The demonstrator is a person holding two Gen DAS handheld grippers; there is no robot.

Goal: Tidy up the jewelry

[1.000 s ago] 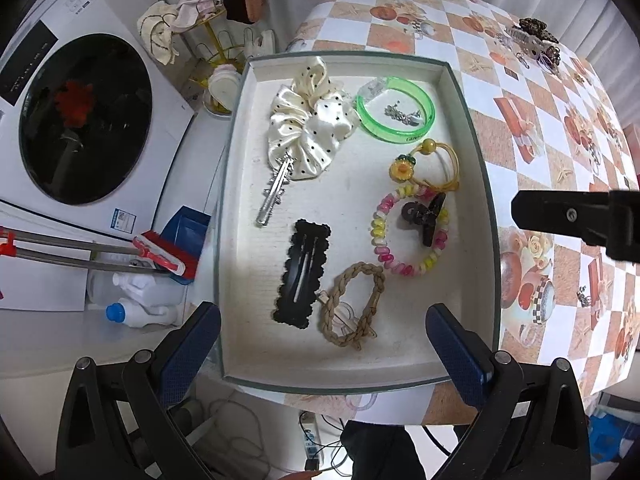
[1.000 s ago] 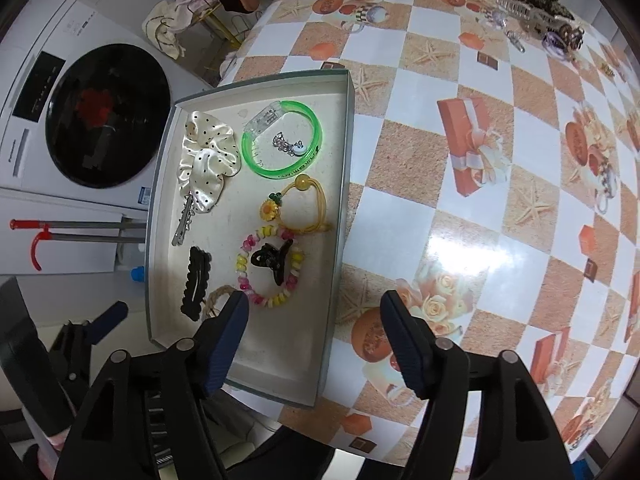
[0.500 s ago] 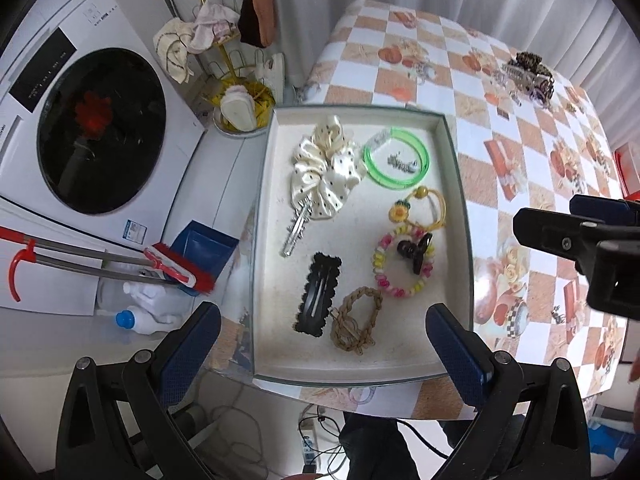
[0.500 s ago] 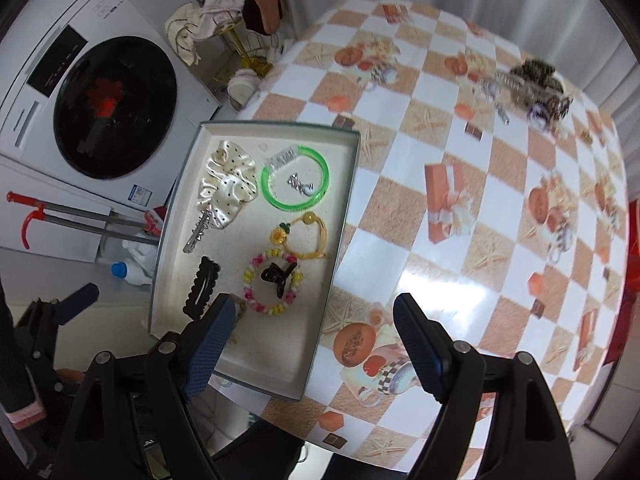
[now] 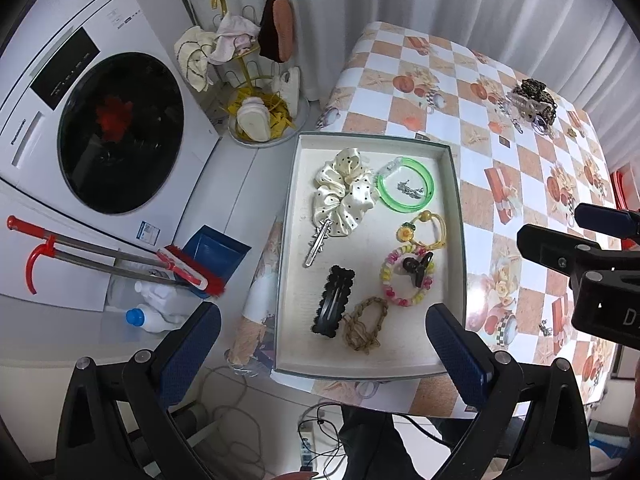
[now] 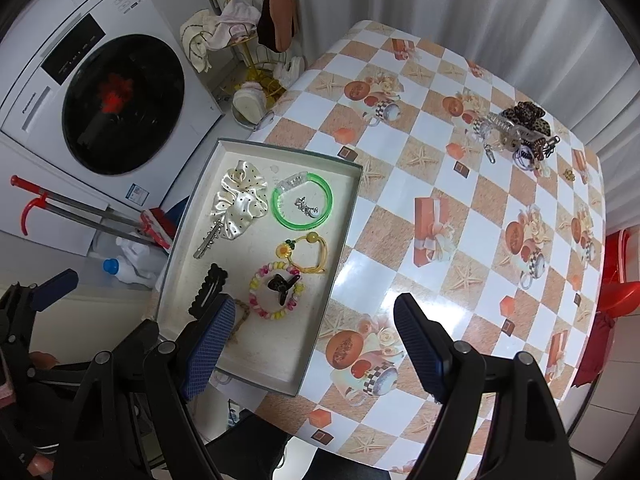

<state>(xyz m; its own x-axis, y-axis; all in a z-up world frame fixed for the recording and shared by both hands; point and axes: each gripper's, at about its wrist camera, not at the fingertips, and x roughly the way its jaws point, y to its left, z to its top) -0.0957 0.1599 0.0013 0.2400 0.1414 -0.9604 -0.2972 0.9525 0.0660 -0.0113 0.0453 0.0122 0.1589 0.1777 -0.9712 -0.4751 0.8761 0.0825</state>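
"Panasonic" on washing machine (image 6: 100, 92)

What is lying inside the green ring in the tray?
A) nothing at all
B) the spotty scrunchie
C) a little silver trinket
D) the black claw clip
C: a small silver trinket sits inside the green ring; the black claw clip lies inside the bead bracelet instead.

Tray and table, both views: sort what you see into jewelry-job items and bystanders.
Job:
tray
cream scrunchie
green bangle
beaded bracelet
black snap clip
braided band
unsorted pile across the table

Bystanders:
washing machine
broom
bottle
shoe rack
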